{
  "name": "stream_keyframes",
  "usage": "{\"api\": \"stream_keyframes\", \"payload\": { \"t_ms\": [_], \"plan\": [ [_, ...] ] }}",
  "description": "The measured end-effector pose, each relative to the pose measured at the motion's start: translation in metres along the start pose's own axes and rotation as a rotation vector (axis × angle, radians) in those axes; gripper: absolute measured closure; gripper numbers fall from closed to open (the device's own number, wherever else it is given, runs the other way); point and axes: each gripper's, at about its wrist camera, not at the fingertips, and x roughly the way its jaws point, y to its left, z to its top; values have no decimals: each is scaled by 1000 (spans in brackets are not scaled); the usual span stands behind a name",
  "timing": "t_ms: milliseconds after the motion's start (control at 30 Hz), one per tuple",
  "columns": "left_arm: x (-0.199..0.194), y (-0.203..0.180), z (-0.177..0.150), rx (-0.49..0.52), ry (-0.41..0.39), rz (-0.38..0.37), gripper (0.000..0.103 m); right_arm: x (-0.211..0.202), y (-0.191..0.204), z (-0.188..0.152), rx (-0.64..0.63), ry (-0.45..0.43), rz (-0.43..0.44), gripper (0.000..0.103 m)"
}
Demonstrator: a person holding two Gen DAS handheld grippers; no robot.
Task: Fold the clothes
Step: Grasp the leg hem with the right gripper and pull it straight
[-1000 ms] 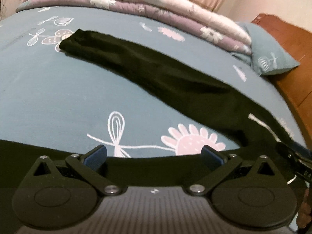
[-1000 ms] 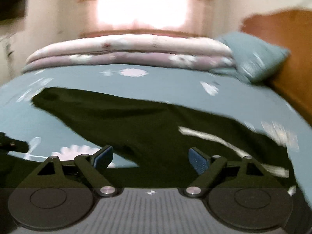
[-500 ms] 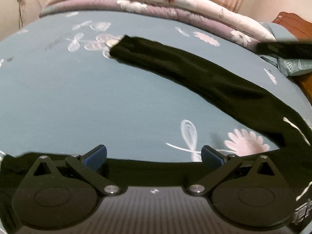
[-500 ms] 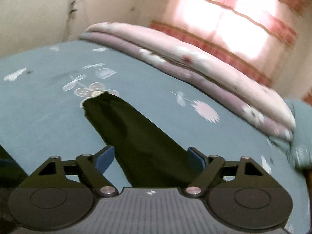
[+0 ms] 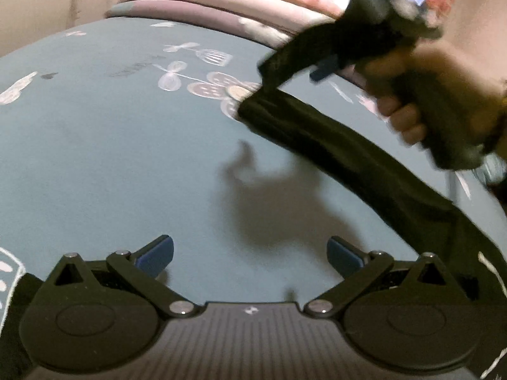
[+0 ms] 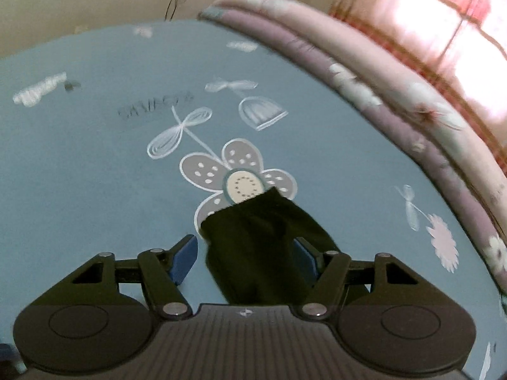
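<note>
A black long-sleeved garment lies on the blue flowered bedsheet. Its sleeve runs from the lower right up to the cuff. A hand holds my right gripper just over that cuff, pointing steeply down. In the right wrist view the sleeve end lies between the blue pads of the right gripper. Its jaws are closing, with a gap still at the left pad. My left gripper stands open over bare sheet, left of the garment's body, with nothing between its fingers.
Folded pink and purple quilts are stacked along the far edge of the bed. A bright curtained window stands behind them. The right gripper's shadow falls on the sheet in front of my left gripper.
My right gripper swept left along the sleeve to its cuff, came into the left wrist view, and its jaws narrowed. My left gripper slid left off the garment's hem onto bare sheet.
</note>
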Motion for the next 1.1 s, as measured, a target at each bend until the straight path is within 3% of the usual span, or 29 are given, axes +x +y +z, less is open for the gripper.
{"api": "stream_keyframes", "payload": {
  "t_ms": [167,267,333,367,400,467,633,767,800,867,933,1000,1100],
  "plan": [
    [1,20,5,-56,-8,59,1,54,7,10,1,108,42,32],
    [4,24,4,-69,2,73,1,75,12,12,-6,146,7,32],
    [4,24,4,-69,4,74,1,84,9,12,31,174,10,54],
    [5,24,4,-70,5,74,1,88,8,12,51,184,15,74],
    [5,24,3,-70,7,74,1,88,4,13,82,176,30,83],
    [6,24,3,-70,9,75,1,83,-1,18,109,130,16,90],
    [7,24,2,-71,16,77,1,74,-19,34,212,33,24,90],
    [8,25,1,-72,20,79,1,90,-15,27,206,113,131,67],
    [7,24,1,-72,20,78,1,92,-14,24,198,127,153,67],
    [6,24,1,-75,16,75,1,78,-23,24,181,88,192,67],
    [5,25,1,-80,10,70,1,56,-48,28,206,10,222,59],
    [5,24,1,-87,5,57,1,35,-80,30,258,-68,201,48],
    [4,18,1,-73,0,-3,1,32,-106,27,234,-90,77,51]
  ]
}}
